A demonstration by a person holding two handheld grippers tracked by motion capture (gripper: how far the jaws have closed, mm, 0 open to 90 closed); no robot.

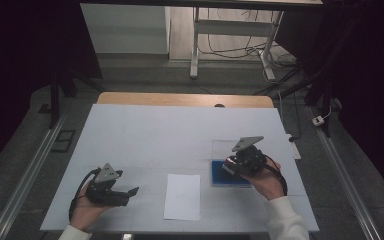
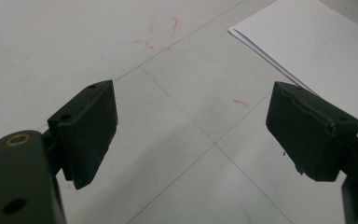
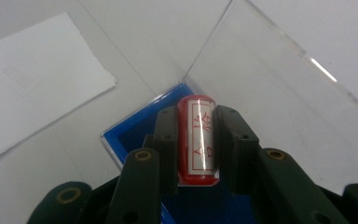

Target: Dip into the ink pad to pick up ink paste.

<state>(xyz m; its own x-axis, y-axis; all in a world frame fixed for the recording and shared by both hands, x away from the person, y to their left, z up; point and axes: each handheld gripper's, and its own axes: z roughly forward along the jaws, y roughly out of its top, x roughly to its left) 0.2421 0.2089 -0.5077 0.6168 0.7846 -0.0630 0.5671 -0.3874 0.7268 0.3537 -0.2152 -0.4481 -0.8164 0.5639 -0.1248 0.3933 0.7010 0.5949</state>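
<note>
A red cylinder stamp (image 3: 199, 144) with a white label of red characters sits between the pads of my right gripper (image 3: 196, 119), which is shut on it. It hangs just over a blue ink pad (image 3: 135, 128) whose clear lid (image 3: 270, 93) stands open behind. In the high view the right gripper (image 1: 229, 166) is over the blue pad (image 1: 220, 176) at the right of the table. My left gripper (image 1: 129, 194) rests low at the front left, jaws wide open with nothing between them (image 2: 191, 126).
A white sheet of paper (image 1: 182, 196) lies at the front middle of the white table (image 1: 145, 135), between the two grippers. Faint red marks (image 2: 161, 32) stain the tabletop beyond the left gripper. The paper's edge (image 2: 317, 46) lies to its right.
</note>
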